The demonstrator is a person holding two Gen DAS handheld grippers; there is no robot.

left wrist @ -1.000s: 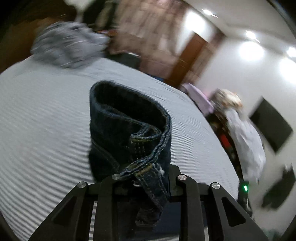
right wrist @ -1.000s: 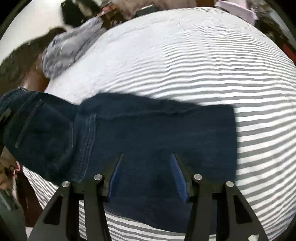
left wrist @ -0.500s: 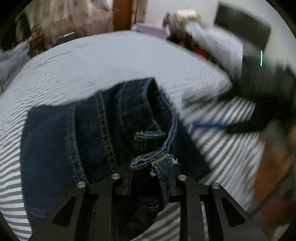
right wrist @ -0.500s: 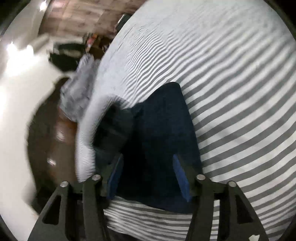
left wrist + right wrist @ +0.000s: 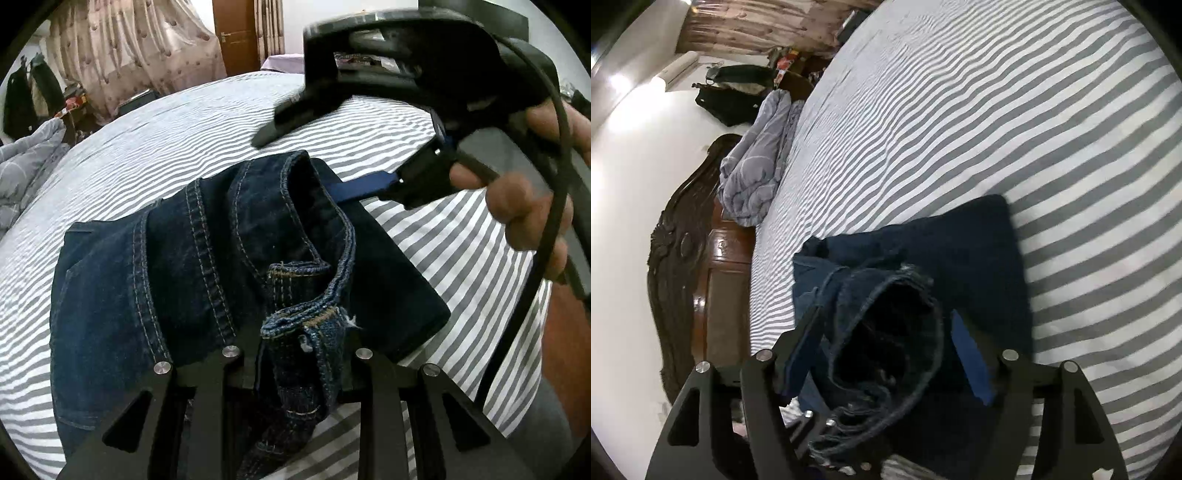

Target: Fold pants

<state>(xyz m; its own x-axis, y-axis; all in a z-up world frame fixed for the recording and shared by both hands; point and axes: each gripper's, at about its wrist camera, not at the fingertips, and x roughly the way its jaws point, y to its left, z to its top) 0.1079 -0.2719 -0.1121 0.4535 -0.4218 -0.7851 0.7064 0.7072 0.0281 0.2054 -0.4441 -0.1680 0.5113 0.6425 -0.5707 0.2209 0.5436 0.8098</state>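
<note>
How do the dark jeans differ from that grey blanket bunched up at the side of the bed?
The jeans are dark blue denim with pale stitching; the blanket is light grey with thin white lines. The jeans lie folded in flat layers on the striped sheet; the blanket sits in a loose heap by the headboard. The left claw grips the jeans; nothing touches the blanket. Both rest on the same bed.

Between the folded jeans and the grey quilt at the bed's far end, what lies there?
Only bare striped bedsheet separates the jeans from the grey quilt, clearest in the right wrist view.
</note>
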